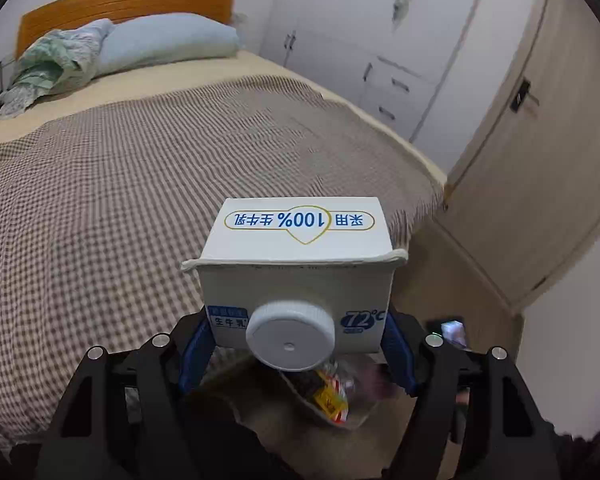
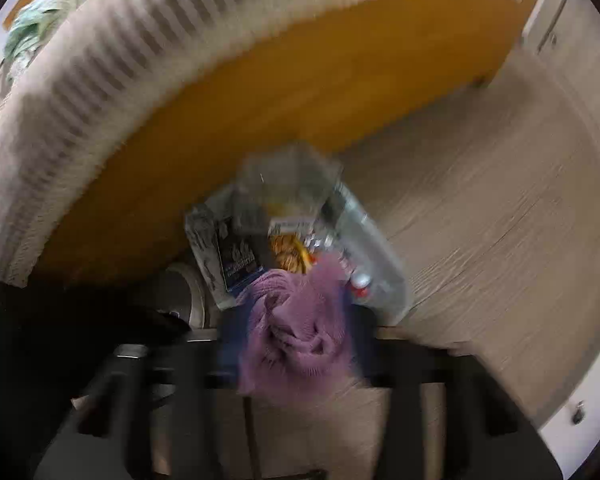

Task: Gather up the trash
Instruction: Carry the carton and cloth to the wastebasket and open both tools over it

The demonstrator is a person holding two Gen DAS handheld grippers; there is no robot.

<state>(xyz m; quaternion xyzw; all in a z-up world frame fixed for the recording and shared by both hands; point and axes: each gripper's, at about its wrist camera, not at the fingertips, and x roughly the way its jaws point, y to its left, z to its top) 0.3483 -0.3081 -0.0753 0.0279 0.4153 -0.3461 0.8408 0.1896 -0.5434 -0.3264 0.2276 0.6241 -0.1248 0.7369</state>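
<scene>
Left tool: gripping milk carton, cap facing camera, above bed.
Right tool: blurred, grip unclear, purple cloth lying between jaws, pointing down at trash bag.

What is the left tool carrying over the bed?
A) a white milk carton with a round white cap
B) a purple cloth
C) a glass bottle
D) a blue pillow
A: in the left wrist view the white milk carton sits between the blue pads of the left tool, its round white cap facing the camera, above the checked bedspread.
</scene>
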